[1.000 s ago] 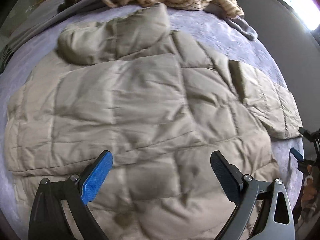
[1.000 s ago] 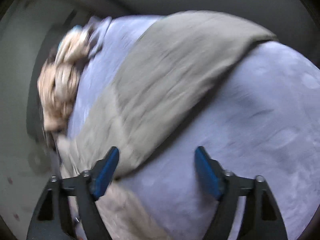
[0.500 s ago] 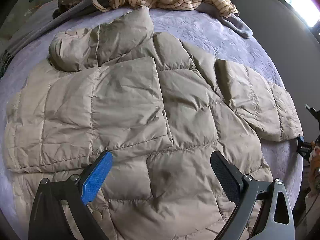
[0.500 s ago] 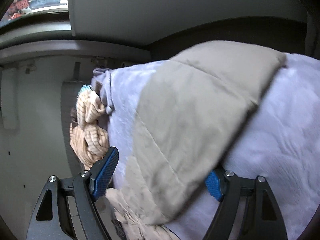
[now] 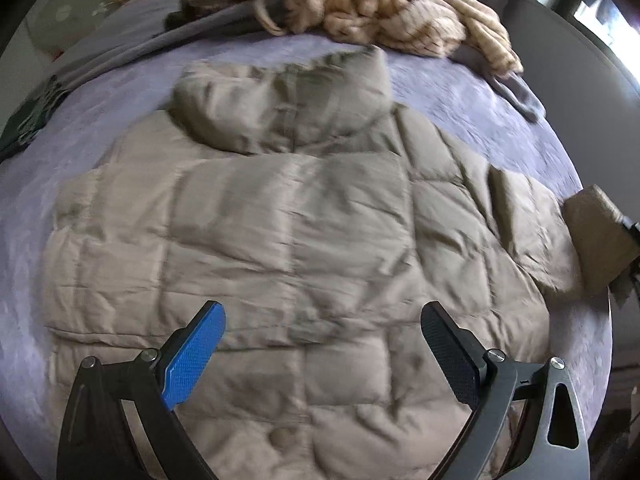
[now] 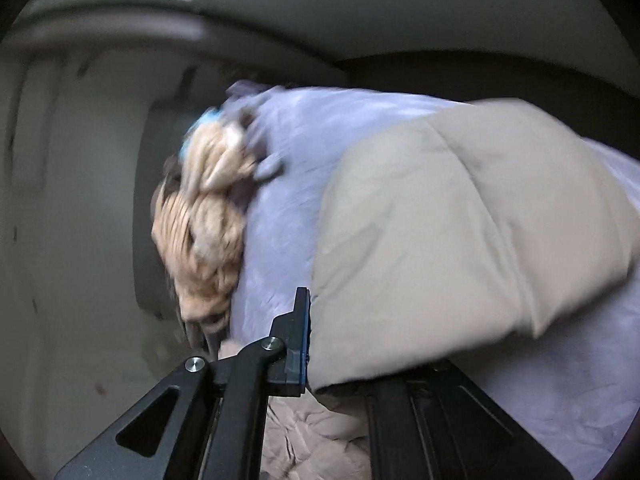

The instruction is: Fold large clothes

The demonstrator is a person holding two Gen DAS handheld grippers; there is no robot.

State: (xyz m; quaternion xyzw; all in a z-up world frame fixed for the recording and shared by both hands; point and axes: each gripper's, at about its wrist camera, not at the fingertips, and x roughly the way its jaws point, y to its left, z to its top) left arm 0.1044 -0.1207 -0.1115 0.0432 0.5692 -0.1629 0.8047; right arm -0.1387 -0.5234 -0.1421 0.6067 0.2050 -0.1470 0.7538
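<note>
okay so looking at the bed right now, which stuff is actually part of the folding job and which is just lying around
Part of the job:
- tan puffer jacket
- its sleeve, clamped in the right gripper
- left gripper, open above the jacket

Lying about:
- cream knit pile
- grey garment
- purple bedspread

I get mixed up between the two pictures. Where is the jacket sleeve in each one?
Left wrist view: the sleeve is at the far right edge, its end lifted off the purple blanket.
Right wrist view: the sleeve fills the right half, clamped in the right gripper, whose fingers have just closed on it.
Shared landmark: the heap of tan knitted clothes.
</note>
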